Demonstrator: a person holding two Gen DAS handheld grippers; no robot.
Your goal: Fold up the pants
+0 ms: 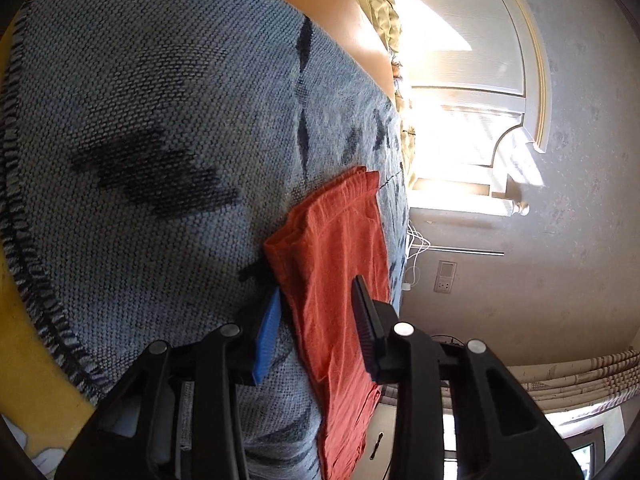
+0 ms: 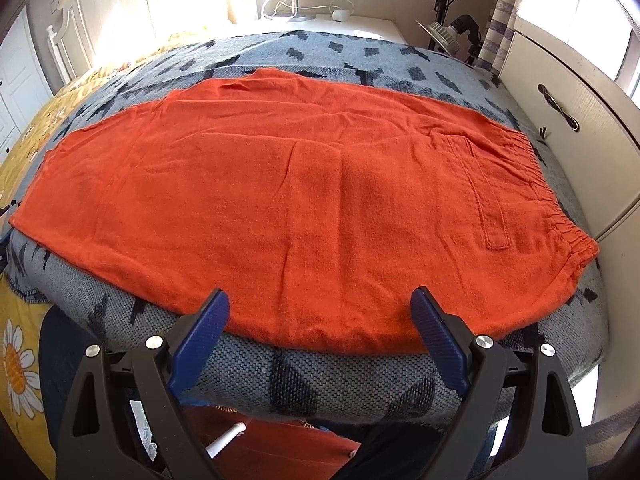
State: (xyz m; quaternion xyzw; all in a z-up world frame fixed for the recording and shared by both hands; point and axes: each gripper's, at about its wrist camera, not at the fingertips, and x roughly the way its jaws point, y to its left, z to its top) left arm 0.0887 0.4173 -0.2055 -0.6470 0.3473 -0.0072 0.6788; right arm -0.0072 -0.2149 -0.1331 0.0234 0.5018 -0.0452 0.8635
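Observation:
Orange pants lie flat across a blue-grey knitted blanket, one leg folded over the other, with the elastic waistband at the right and the leg ends at the left. My right gripper stands open at the near long edge of the pants, both blue fingers above the cloth's border. In the tilted left wrist view, the leg end of the pants runs between the spread fingers of my left gripper, which is open around it without pinching.
The blanket covers a bed with a yellow flowered sheet. A white cabinet with a handle stands close at the right. Behind are a white nightstand with cables and a lamp stand. A sunlit door shows beyond.

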